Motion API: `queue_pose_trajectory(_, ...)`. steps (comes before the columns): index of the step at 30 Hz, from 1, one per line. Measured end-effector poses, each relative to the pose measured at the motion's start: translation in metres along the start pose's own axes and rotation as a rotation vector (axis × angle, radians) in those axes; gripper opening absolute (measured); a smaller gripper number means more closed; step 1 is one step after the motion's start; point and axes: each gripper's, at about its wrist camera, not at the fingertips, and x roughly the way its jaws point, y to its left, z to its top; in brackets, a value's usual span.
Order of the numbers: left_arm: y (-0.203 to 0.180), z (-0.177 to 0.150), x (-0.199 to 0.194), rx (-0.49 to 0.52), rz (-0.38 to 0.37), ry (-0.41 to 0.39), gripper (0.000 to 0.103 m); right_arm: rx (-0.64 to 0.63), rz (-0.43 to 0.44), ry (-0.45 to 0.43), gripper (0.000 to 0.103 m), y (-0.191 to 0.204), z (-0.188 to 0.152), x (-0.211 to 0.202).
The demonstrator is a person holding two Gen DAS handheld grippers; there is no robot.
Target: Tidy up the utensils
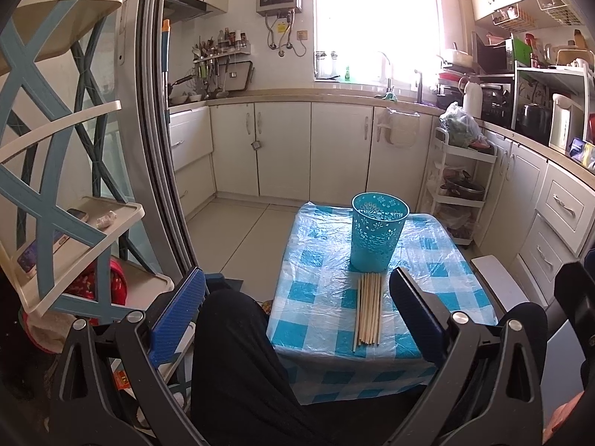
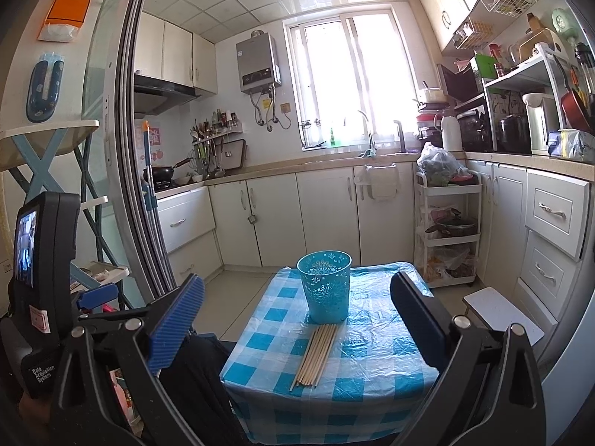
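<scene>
Now both tools hang spread wide above the near edge of a small bench, gripping nothing.

A bundle of wooden chopsticks (image 1: 368, 308) lies flat on the blue-checked plastic cloth (image 1: 316, 297), its far ends just in front of an upright blue openwork cup (image 1: 378, 236); whether they touch its base is hard to tell. Seen from the left tool (image 1: 297, 297), the sticks sit between its fingers, nearer the right one. From the right tool (image 2: 297, 316), the bundle slants slightly, and the left tool's body shows at the far left edge. A dark-clothed leg (image 1: 238, 364) fills the foreground beside the bench. White kitchen cabinets (image 2: 327, 215) line the walls behind.
</scene>
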Motion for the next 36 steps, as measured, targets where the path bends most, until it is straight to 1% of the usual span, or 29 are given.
queue_pose_trajectory(2, 0.0, 0.001, 0.005, 0.003, 0.001, 0.016, 0.095, -0.002, -0.001, 0.007, 0.096, -0.001, 0.0, 0.003)
queue_pose_trajectory(6, -0.002, 0.0, 0.019, -0.009, -0.048, 0.068, 0.095, 0.004, -0.003, 0.018, 0.096, -0.005, -0.001, 0.011)
queue_pose_trajectory(9, -0.003, 0.001, 0.027, -0.023, -0.065, 0.071, 0.095, 0.005, -0.004, 0.023, 0.096, -0.007, -0.001, 0.017)
queue_pose_trajectory(12, -0.004, 0.001, 0.031, -0.031, -0.075, 0.054, 0.095, 0.001, -0.005, 0.023, 0.096, -0.008, -0.002, 0.022)
queue_pose_trajectory(16, -0.008, 0.003, 0.042, -0.039, -0.09, 0.077, 0.095, 0.012, -0.004, 0.049, 0.096, -0.012, -0.003, 0.033)
queue_pose_trajectory(17, -0.009, 0.003, 0.044, -0.044, -0.094, 0.072, 0.095, 0.014, -0.005, 0.056, 0.096, -0.013, -0.004, 0.035)
queue_pose_trajectory(21, -0.013, 0.002, 0.062, -0.004, -0.079, 0.092, 0.095, 0.025, -0.014, 0.097, 0.096, -0.019, -0.008, 0.051)
queue_pose_trajectory(24, -0.012, -0.001, 0.082, -0.013, -0.093, 0.135, 0.095, 0.028, -0.026, 0.157, 0.096, -0.027, -0.018, 0.072)
queue_pose_trajectory(27, -0.012, -0.008, 0.106, 0.005, -0.076, 0.182, 0.095, 0.028, -0.045, 0.237, 0.096, -0.041, -0.035, 0.104)
queue_pose_trajectory(32, -0.012, -0.016, 0.146, 0.027, -0.049, 0.24, 0.095, 0.033, -0.064, 0.432, 0.095, -0.07, -0.074, 0.176)
queue_pose_trajectory(34, -0.014, -0.02, 0.163, 0.033, -0.045, 0.265, 0.095, 0.021, -0.063, 0.501, 0.083, -0.078, -0.091, 0.204)
queue_pose_trajectory(35, -0.015, -0.021, 0.171, 0.036, -0.044, 0.279, 0.095, 0.02, -0.065, 0.541, 0.073, -0.082, -0.099, 0.22)
queue_pose_trajectory(36, -0.017, -0.024, 0.183, 0.039, -0.05, 0.297, 0.095, 0.024, -0.064, 0.57, 0.067, -0.086, -0.106, 0.231)
